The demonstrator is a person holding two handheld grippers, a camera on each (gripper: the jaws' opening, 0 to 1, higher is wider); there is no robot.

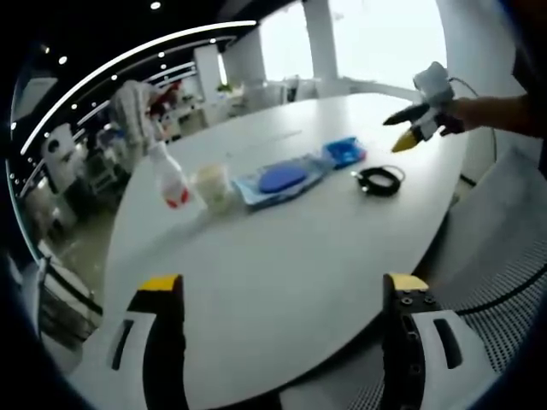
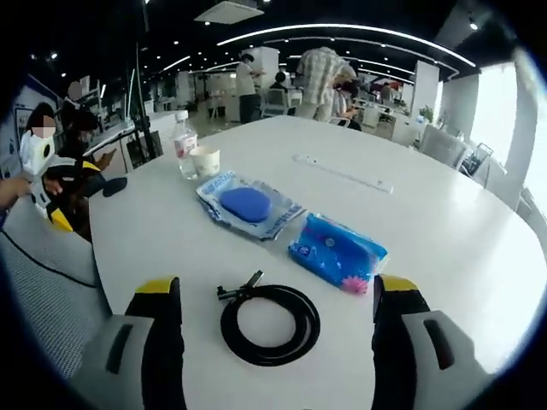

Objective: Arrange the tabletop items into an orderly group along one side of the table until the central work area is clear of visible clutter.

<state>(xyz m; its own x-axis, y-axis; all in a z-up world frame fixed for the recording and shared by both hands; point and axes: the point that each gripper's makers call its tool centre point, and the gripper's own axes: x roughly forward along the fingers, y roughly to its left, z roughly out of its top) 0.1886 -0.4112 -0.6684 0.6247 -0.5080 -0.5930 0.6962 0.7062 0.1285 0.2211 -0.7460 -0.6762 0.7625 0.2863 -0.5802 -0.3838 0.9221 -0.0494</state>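
Note:
On the white table point(image 1: 282, 256) lie a black cable coil point(image 1: 379, 179), a blue tissue pack point(image 1: 345, 152), a clear bag with a blue disc point(image 1: 280, 179), a paper cup point(image 1: 212, 184) and a water bottle point(image 1: 168, 175). My left gripper point(image 1: 282, 295) is open over the near table edge, far from all of them. My right gripper point(image 2: 275, 286) is open, and the cable coil point(image 2: 269, 323) lies on the table between its jaws. Beyond the coil are the tissue pack point(image 2: 336, 250), the bag point(image 2: 248, 205), the cup point(image 2: 205, 161) and the bottle point(image 2: 183, 141).
A hand holds the right gripper point(image 1: 412, 128) over the table's far right edge. The left gripper point(image 2: 81, 203) shows at the table's left edge. A grey mesh chair point(image 2: 51, 290) stands by it. Several people point(image 2: 320, 77) stand at the far end.

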